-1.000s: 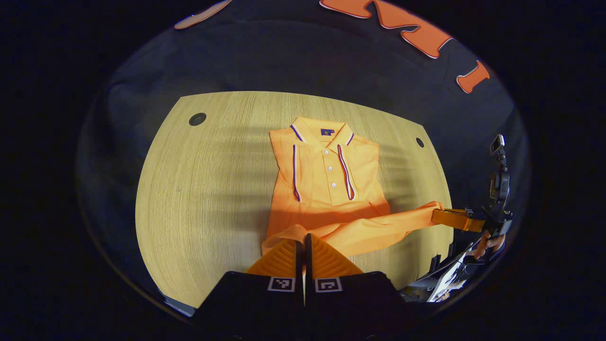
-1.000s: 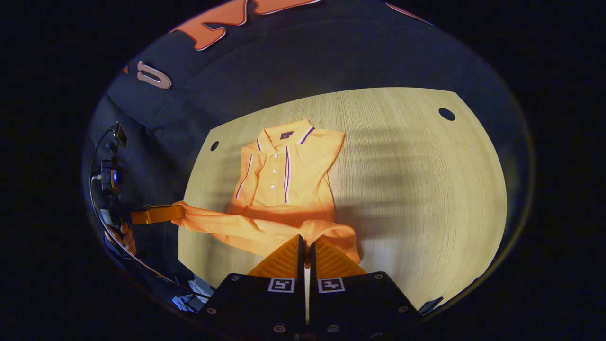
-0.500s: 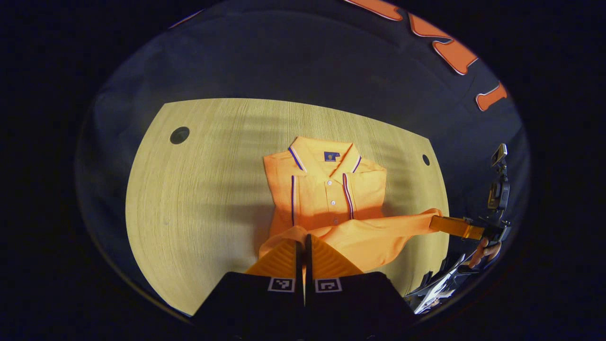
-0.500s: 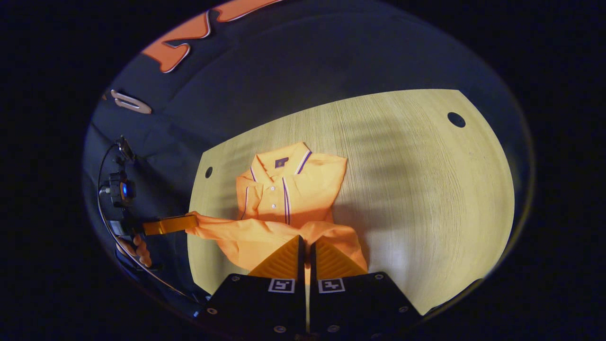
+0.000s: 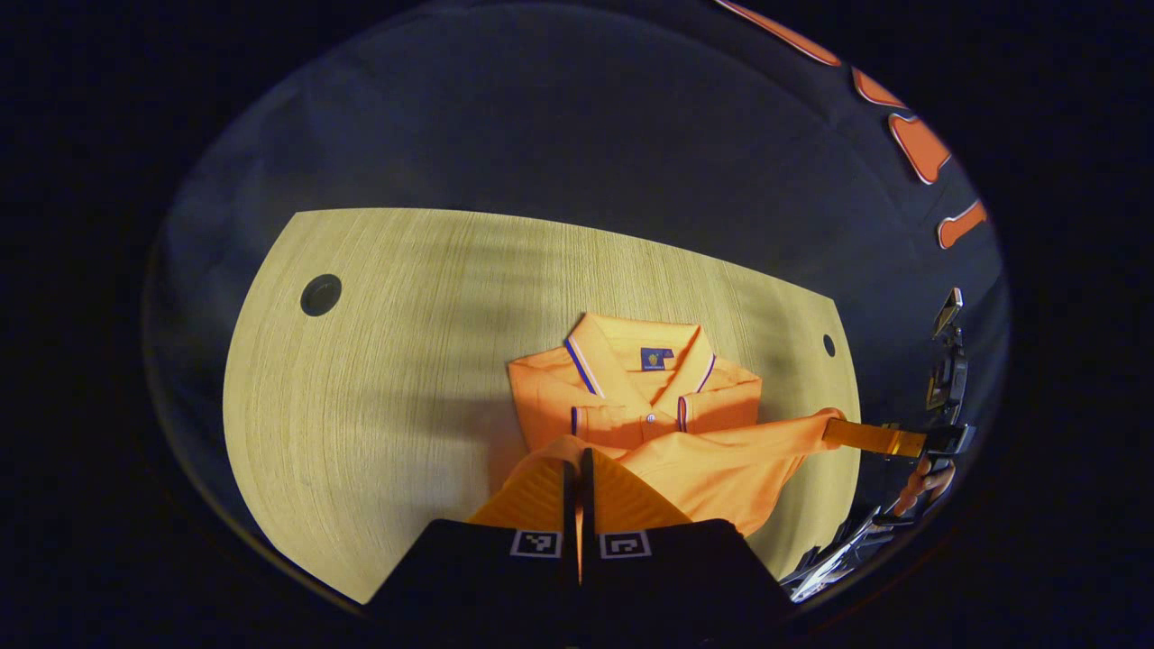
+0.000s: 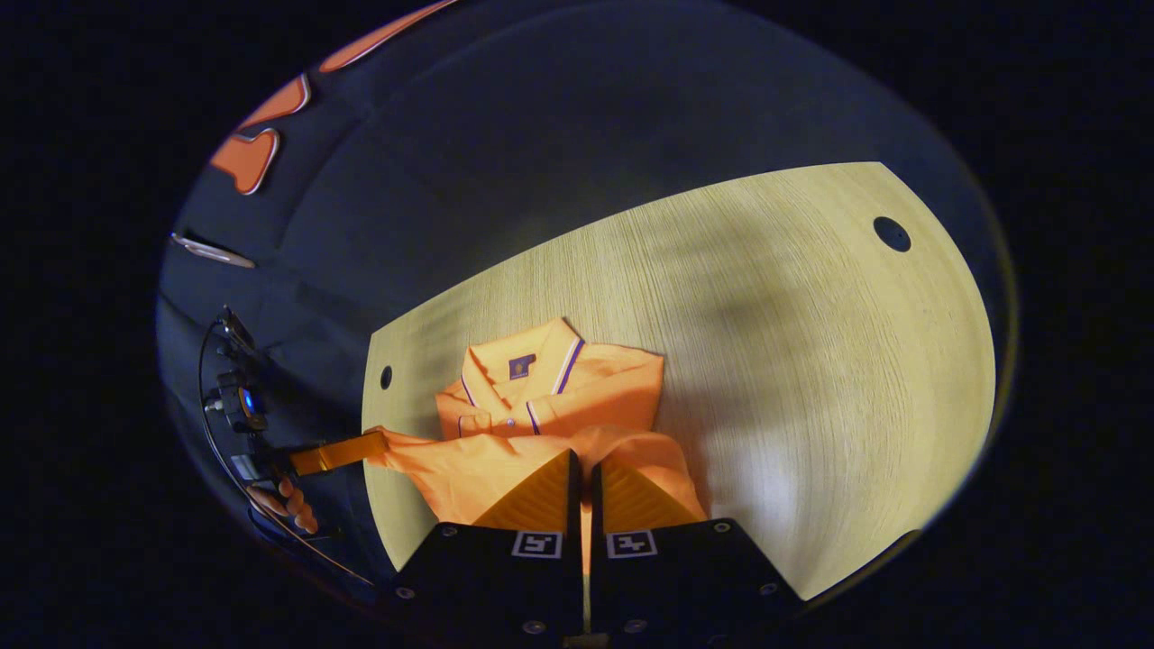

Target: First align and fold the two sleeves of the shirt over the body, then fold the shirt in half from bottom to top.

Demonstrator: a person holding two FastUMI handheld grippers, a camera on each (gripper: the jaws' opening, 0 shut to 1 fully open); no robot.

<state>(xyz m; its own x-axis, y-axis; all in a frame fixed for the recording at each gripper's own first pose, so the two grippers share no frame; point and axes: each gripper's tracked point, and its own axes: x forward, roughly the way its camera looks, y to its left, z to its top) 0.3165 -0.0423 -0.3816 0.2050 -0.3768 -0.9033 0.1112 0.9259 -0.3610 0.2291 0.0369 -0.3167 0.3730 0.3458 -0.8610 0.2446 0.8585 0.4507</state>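
An orange polo shirt (image 5: 645, 397) (image 6: 550, 397) lies on the wooden table (image 5: 388, 388) (image 6: 793, 379), collar at the far end, sleeves folded over the body. My left gripper (image 5: 577, 455) is shut on the left corner of the hem, lifted above the body. My right gripper (image 6: 581, 455) is shut on the right corner. The raised hem stretches between them and hides the lower chest. In the left gripper view the right gripper (image 5: 865, 434) holds the hem's far end. In the right gripper view the left gripper (image 6: 338, 452) does the same, a hand (image 6: 288, 505) behind it.
The table has a round cable hole near each far corner (image 5: 321, 295) (image 5: 828, 344) (image 6: 891, 233) (image 6: 386, 377). Black cloth wall stands behind the table. Bare wood lies to either side of the shirt.
Both grippers have carried the hem forward toward the collar. The raised fabric now covers the placket and most of the chest, which showed a second ago.
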